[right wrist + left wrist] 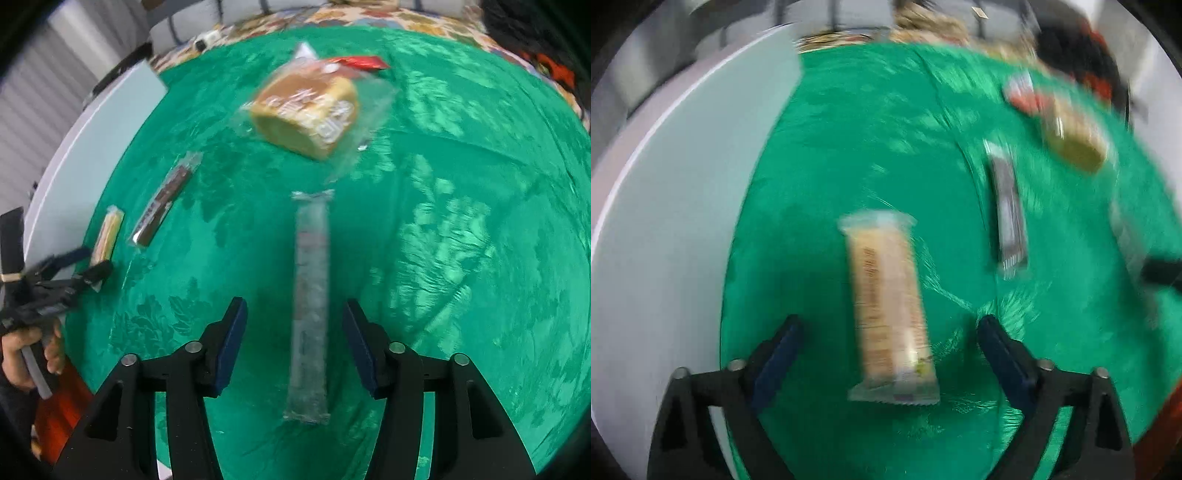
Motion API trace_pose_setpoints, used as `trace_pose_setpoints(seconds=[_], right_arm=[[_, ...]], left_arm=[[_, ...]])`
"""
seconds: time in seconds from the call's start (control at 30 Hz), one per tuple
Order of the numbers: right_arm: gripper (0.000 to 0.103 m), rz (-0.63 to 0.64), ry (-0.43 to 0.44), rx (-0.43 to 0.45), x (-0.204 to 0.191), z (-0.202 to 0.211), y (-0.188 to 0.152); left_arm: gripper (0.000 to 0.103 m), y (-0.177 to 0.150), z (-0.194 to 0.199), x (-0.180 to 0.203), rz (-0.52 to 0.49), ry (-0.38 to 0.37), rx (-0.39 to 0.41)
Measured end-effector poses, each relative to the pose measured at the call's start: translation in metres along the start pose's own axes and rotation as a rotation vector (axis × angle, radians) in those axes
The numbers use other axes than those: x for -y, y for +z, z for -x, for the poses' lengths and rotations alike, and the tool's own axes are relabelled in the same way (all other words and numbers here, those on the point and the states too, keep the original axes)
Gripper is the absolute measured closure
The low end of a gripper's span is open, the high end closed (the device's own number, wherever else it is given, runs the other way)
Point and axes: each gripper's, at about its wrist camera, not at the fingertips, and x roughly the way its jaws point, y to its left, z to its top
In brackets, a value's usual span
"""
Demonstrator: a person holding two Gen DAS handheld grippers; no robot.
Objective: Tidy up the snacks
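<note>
On the green cloth a tan wafer bar lies lengthwise between the fingers of my left gripper, which stands open with wide gaps on both sides. To its right lies a dark brown bar; further back are a wrapped cake and a red packet. In the right wrist view a long grey stick pack lies between the blue pads of my right gripper, open, not touching it. Beyond it sits the wrapped cake. At far left are the brown bar, the wafer bar and my left gripper.
A pale tabletop borders the green cloth on the left. A patterned cloth and dark items lie at the far edge. A hand holds the left gripper's handle above something orange.
</note>
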Motion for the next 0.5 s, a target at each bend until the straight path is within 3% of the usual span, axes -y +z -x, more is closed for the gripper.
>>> trace_pose_setpoints(seconds=[0.03,0.07,0.1,0.13,0.23,0.5], right_arm=[[0.048,0.015,-0.018,-0.026,-0.004,-0.006,0.001],[0.058,0.024,-0.039,-0.040,-0.003,-0.009,-0.001],[0.082,0.037,-0.089,-0.034,-0.004,-0.010,-0.002],[0.085,0.036,-0.119,-0.028,-0.003,-0.008,-0.003],[0.085,-0.040,-0.073,-0.005,0.008,0.007,-0.009],[0.085,-0.034,-0.007,0.003,-0.006,0.034,-0.012]], left_arm=[[0.025,0.000,0.003,0.006,-0.011,0.012,0.031],[0.052,0.001,0.005,0.009,-0.002,-0.013,0.042],[0.075,0.002,0.008,0.010,0.017,-0.028,0.048],[0.075,0.003,0.011,0.013,0.021,-0.008,0.037],[0.075,-0.004,0.030,0.016,0.014,-0.032,0.083],[0.074,-0.030,0.086,-0.009,0.183,-0.236,0.137]])
